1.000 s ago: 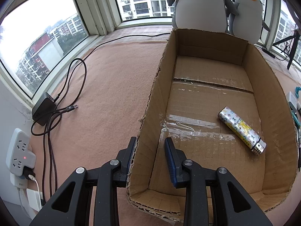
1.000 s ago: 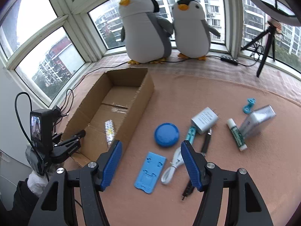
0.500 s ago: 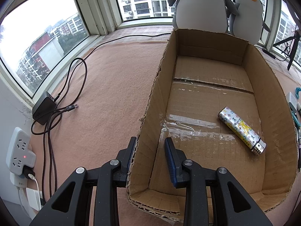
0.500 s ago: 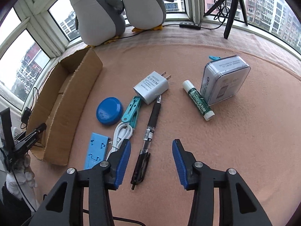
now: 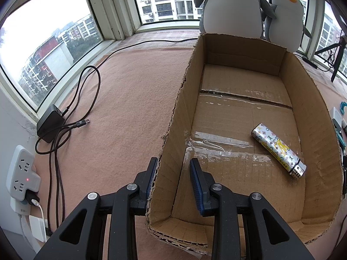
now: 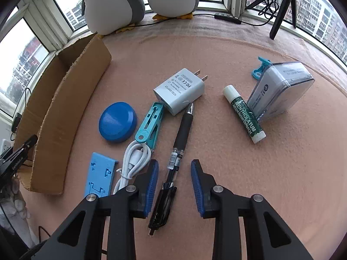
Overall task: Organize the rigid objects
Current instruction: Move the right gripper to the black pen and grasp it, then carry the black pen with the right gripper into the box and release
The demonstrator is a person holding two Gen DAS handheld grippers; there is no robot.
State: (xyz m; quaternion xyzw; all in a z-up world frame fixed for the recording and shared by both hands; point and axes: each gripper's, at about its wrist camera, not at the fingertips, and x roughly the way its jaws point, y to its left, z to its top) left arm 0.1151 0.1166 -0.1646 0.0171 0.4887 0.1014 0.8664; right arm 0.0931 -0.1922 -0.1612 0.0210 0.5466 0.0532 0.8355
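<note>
An open cardboard box (image 5: 316,117) holds a patterned lighter (image 5: 278,151). My left gripper (image 5: 173,173) straddles the box's left wall, one finger outside and one inside; the wall touches the outer pad and a gap stays to the inner pad. My right gripper (image 6: 174,174) is open, low over a black pen (image 6: 173,160) that lies between its fingers. Around it lie a white cable (image 6: 133,161), a light blue phone stand (image 6: 99,176), a teal clip (image 6: 150,123), a blue round lid (image 6: 117,124), a white charger (image 6: 180,91), a lip balm tube (image 6: 244,113) and a clear box (image 6: 279,88).
Two plush penguins (image 6: 134,2) stand by the window behind the box (image 6: 63,108). A small blue clip (image 6: 260,69) lies behind the clear box. A black adapter with cables (image 5: 51,122) and a power strip (image 5: 20,174) lie left of the box. A tripod (image 6: 282,6) stands at the back right.
My right gripper has moved right and down from over the phone stand and narrowed, so the pen now lies between its fingers. The left gripper and the box have not moved.
</note>
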